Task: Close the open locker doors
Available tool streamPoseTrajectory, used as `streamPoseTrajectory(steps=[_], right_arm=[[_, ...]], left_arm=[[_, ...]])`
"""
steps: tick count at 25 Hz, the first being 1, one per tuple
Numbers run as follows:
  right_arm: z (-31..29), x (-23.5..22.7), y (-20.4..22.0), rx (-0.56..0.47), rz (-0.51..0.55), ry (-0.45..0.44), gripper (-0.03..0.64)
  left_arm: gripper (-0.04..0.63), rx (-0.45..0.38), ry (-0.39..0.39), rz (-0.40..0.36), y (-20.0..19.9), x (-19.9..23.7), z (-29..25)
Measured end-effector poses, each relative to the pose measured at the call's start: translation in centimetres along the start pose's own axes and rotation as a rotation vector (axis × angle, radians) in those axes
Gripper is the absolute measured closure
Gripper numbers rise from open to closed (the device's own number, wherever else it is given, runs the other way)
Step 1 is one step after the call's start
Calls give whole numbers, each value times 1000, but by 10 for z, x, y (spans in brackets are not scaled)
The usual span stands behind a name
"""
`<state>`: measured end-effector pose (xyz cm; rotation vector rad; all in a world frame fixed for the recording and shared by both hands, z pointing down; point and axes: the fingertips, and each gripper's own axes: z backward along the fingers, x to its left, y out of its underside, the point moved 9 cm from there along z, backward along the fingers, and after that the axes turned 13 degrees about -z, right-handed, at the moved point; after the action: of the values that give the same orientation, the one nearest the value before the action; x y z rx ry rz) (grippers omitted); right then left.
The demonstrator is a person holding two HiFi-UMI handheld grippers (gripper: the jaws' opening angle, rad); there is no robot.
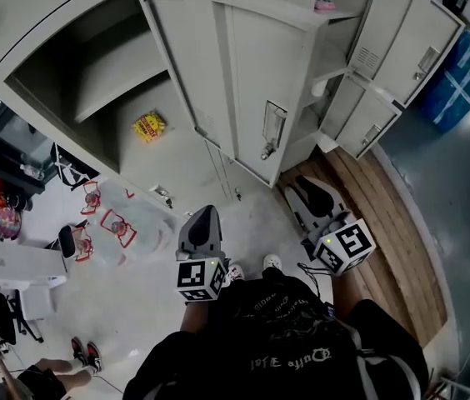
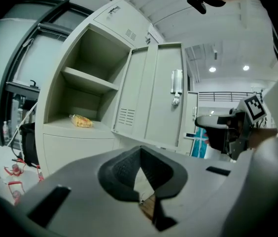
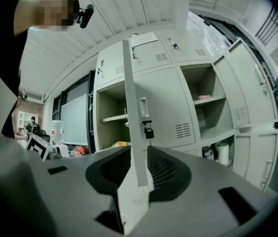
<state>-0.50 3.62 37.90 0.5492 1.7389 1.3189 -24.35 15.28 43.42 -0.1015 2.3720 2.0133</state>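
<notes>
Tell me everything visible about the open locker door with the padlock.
The padlocked locker door is a tall pale grey panel, seemingly painted metal, with a recessed handle and a small dark padlock hanging under it. It stands upright, swung wide open from the locker front. Its near edge sits between the right gripper's parted jaws; whether the pads touch it is unclear.

A tall pale grey sheet-metal locker door (image 1: 243,82) stands swung wide open in the middle of the locker bank, sticking out toward the near side. It has slotted vents (image 3: 183,130) low on its face and a recessed handle (image 1: 273,123) with a small padlock (image 1: 265,152) hanging below. At the far right two more grey doors also hang open — an upper door (image 1: 410,36) and a lower door (image 1: 360,115) — both angled outward.
</notes>
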Motion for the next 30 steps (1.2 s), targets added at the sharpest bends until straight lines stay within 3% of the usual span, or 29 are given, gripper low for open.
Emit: streamPoseTrajectory(steps=[11,22,30], right_arm=[[-30,-18,-11,137,43,-269,486],[-42,-21,-11,195,71,-389,482],[-42,-16,-5,209,54,-529,483]], left_arm=[[589,1,-118,7,3,-14,9],[589,38,-233,30,8,-24,19],[589,54,-322,47,15,-32,34]])
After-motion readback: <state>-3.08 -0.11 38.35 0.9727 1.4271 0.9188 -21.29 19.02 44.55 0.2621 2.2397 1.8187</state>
